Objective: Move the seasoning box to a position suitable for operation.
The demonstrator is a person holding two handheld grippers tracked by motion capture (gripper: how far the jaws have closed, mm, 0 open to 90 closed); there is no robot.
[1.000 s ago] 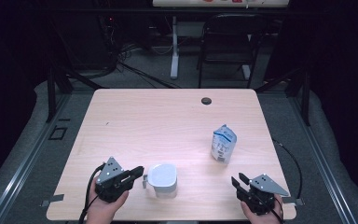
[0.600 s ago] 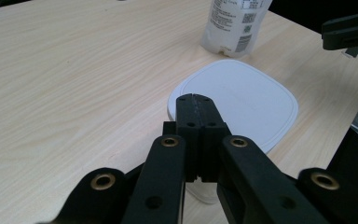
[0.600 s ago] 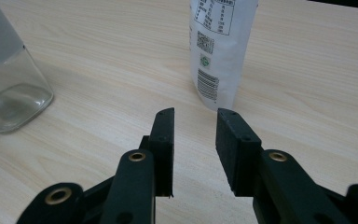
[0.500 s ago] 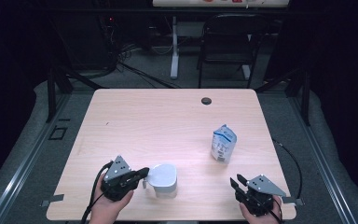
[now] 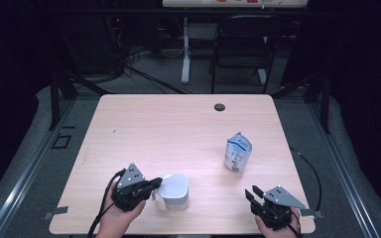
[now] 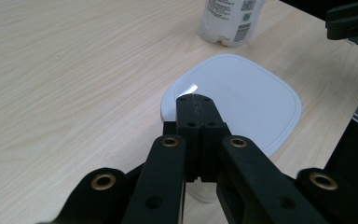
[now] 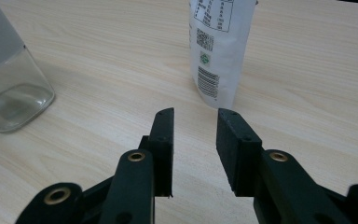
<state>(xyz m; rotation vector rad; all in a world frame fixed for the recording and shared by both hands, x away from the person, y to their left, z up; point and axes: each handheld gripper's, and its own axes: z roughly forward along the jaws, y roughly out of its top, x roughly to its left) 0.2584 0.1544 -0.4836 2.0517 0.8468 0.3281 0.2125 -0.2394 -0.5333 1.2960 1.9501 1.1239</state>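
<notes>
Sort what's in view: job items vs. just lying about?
In the job:
- lidded clear container, with the shut left gripper at its lid's edge
- white pouch, faced by the open right gripper

Lying about:
- black chair
- floor cables

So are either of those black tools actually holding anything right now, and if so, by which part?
Nothing is held. The left tool is shut with nothing between its jaws, its tip over the lid of the clear jar. The right tool is open, short of the white pouch.
</notes>
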